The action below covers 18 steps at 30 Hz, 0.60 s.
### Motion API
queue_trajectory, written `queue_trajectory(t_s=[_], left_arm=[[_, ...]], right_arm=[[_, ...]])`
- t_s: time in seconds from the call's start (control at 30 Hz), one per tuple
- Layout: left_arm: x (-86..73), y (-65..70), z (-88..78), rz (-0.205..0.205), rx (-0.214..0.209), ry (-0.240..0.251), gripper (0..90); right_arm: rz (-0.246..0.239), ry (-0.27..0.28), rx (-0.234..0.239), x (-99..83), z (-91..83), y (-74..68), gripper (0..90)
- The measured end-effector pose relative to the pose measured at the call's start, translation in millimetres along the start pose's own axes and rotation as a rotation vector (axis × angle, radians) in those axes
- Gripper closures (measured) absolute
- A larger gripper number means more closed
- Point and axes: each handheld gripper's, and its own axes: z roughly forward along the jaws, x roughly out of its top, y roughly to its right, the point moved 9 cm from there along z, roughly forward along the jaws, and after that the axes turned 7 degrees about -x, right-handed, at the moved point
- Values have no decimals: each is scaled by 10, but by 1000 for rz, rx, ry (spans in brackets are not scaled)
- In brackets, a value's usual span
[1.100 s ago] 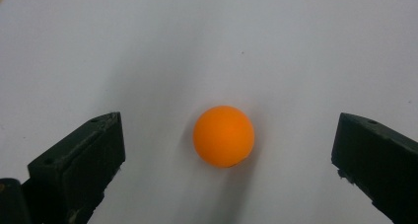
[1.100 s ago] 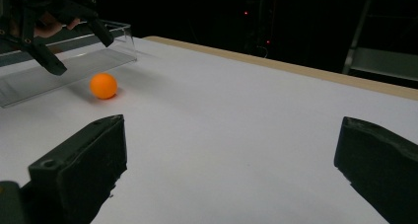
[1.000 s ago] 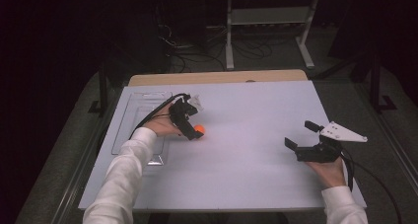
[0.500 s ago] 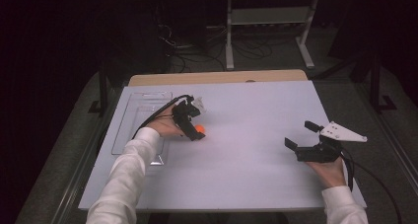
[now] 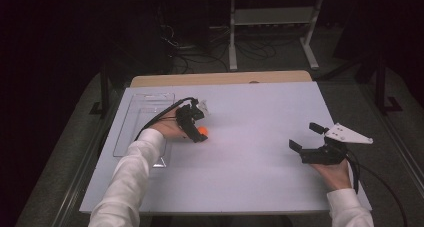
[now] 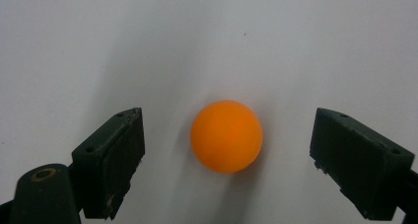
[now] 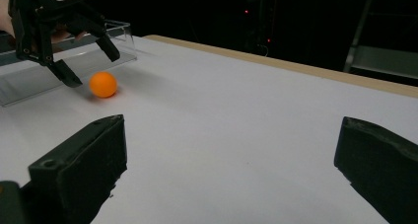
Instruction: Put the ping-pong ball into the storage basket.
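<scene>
An orange ball (image 6: 226,136) lies on the white table top (image 5: 260,177), left of the middle. My left gripper (image 6: 229,135) points down over the ball (image 5: 202,132), with one black jaw on either side. The jaws have just been closing, but bare table shows between each pad and the ball, so nothing is gripped. In the right gripper view the left gripper (image 7: 91,66) hangs just above the ball (image 7: 103,84). My right gripper (image 5: 307,137) rests low at the right of the table, jaws wide open and empty (image 7: 231,155).
A clear plastic tray (image 5: 150,94) lies at the table's left side, just behind the left hand, and its wall (image 7: 118,29) shows in the right gripper view. A wooden strip (image 5: 220,78) runs along the far edge. A metal stand and cables are on the dark floor beyond.
The left hand has edged slightly to the right above the ball. The ball and the right gripper have stayed in place.
</scene>
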Motion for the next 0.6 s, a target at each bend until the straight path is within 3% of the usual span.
queue_trajectory(t_s=[0.33,0.6], left_arm=[[-11,-25,33,48,38,-49,228],[-13,0,80,77,32,-86,315]], right_arm=[[1,0,0,-2,0,5,0],[28,14,-6,14,-23,48,0]])
